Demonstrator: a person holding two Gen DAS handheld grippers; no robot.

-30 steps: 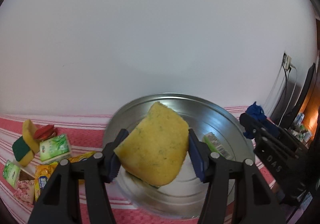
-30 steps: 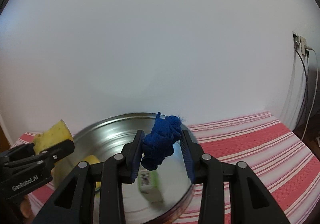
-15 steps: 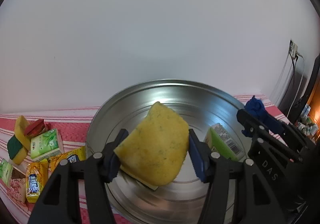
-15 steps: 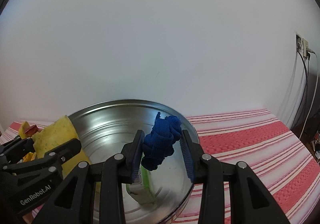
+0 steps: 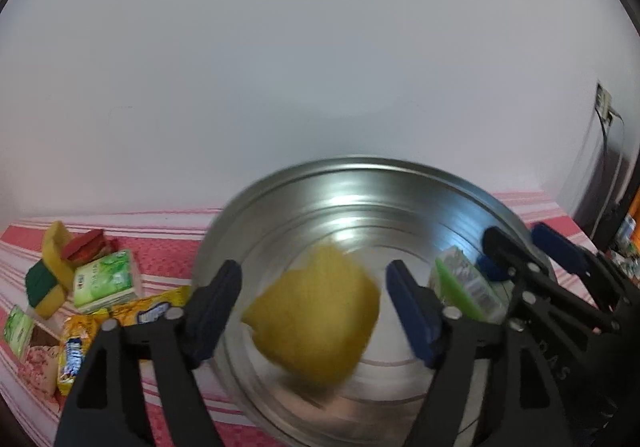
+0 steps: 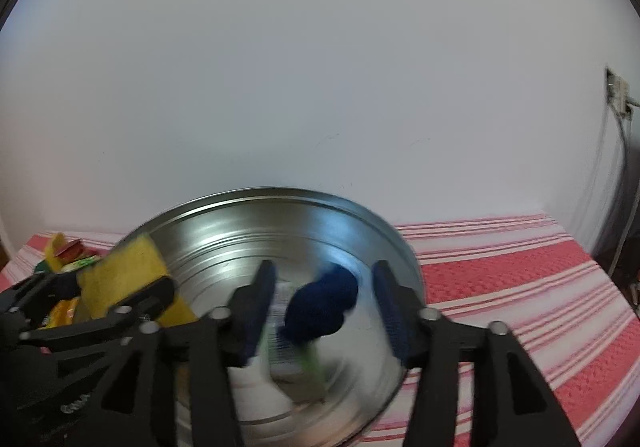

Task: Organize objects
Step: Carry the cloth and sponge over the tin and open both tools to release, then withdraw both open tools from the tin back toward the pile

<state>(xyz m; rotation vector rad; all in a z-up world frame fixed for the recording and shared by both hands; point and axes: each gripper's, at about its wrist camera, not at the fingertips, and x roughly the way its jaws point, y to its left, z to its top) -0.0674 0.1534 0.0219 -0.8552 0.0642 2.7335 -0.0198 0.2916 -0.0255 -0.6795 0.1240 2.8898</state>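
Note:
A steel bowl (image 5: 360,163) stands on the red-striped tablecloth (image 6: 520,279). My left gripper (image 5: 314,287) hovers over it with its jaws opening. The yellow sponge (image 5: 316,311) is blurred between them, clear of both pads. In the right wrist view my right gripper (image 6: 325,283) is also over the bowl (image 6: 280,193), jaws opening. The crumpled blue cloth (image 6: 324,307) is blurred between them, touching neither pad. A green packet (image 6: 308,359) lies in the bowl under the cloth. The left gripper (image 6: 112,287) and the sponge (image 6: 124,275) show at the left there.
Left of the bowl lie a green tissue packet (image 5: 104,279), a yellow-green sponge (image 5: 44,279), a red item (image 5: 86,243) and yellow snack packets (image 5: 74,351). A white wall stands close behind. A socket with cables (image 6: 618,95) is at the far right.
Both grippers sank toward the bowl, then their jaws spread apart. The sponge and the blue cloth have come free of the pads and are dropping, blurred.

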